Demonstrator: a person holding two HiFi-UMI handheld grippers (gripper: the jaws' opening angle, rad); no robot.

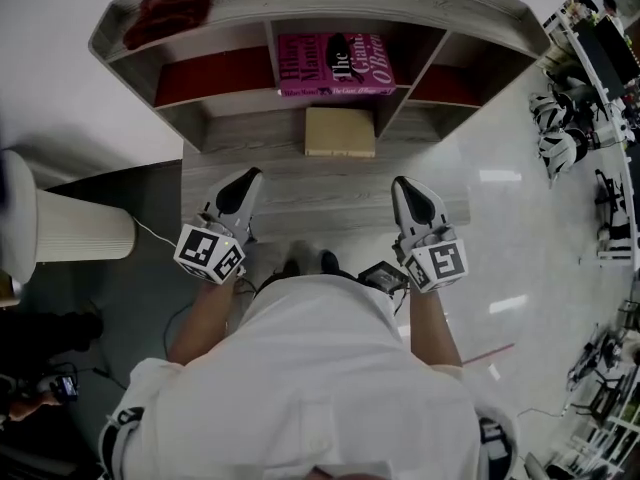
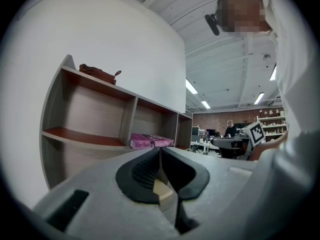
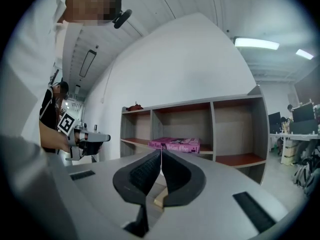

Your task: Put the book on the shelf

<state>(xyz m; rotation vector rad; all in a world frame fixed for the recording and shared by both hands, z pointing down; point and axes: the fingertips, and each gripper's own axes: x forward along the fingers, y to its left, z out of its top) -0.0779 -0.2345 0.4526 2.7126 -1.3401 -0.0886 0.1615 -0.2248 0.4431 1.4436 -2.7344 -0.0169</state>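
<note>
White shirt fills the near edge; beyond it my left gripper and right gripper point level at the shelf unit, jaws closed on nothing. Pink book lies flat in the middle compartment — seemingly placed. Flat tan block, perhaps another book, lies nearer on the low ledge — taking it would need opened jaws.

Pink book blocks middle bay; side bays seemingly free.
</note>
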